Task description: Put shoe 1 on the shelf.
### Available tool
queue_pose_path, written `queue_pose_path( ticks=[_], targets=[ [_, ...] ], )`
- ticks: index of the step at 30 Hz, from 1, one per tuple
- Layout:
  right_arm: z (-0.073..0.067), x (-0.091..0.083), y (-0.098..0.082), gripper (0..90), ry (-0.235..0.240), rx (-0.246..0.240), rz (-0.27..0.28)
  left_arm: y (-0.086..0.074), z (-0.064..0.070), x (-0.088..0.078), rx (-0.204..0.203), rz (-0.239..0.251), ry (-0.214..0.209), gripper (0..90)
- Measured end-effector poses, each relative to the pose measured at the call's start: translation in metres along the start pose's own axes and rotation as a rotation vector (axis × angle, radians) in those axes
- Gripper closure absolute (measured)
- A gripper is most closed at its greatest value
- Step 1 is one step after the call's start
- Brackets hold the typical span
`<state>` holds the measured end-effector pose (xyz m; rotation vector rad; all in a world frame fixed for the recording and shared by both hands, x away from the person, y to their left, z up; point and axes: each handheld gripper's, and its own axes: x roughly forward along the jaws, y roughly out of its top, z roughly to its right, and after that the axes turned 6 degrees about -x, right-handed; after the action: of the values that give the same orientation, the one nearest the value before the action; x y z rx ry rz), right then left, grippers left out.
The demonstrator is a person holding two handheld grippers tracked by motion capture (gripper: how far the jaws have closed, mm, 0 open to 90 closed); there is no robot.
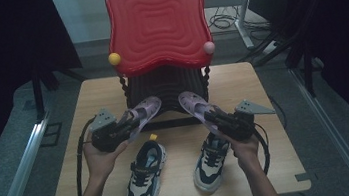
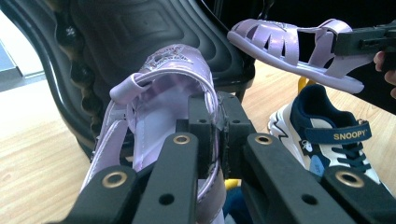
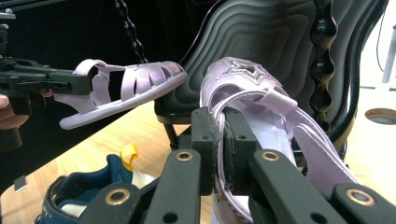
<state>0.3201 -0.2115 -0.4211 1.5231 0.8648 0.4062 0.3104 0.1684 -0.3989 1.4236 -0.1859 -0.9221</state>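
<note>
Two lilac sandals are held above the table, toes toward a black shelf. My left gripper is shut on the left sandal. In the left gripper view its jaws pinch the side wall of that sandal. My right gripper is shut on the right sandal. The right gripper view has its jaws clamped on the strap edge of that sandal. Each gripper view also catches the other sandal in the other gripper.
Two navy-and-white sneakers stand side by side on the wooden table, just below the grippers. A red wavy tray top with a yellow and a pink knob rises over the black shelf at the table's far edge.
</note>
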Motion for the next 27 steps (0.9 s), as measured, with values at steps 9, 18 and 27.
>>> queue_pose_path(
  ticks=[9, 18, 27],
  targets=[
    [0.002, 0.017, 0.005, 84.5, -0.008, 0.006, 0.007, 0.011, -0.004, 0.014, 0.009, 0.012, 0.015, 85.5],
    [0.006, 0.027, 0.01, 84.5, -0.018, 0.013, 0.015, 0.021, -0.007, 0.025, 0.012, 0.028, 0.023, 85.5],
    [0.007, 0.034, 0.014, 84.5, -0.028, 0.023, 0.027, 0.028, -0.009, 0.035, 0.012, 0.038, 0.027, 85.4]
  ],
)
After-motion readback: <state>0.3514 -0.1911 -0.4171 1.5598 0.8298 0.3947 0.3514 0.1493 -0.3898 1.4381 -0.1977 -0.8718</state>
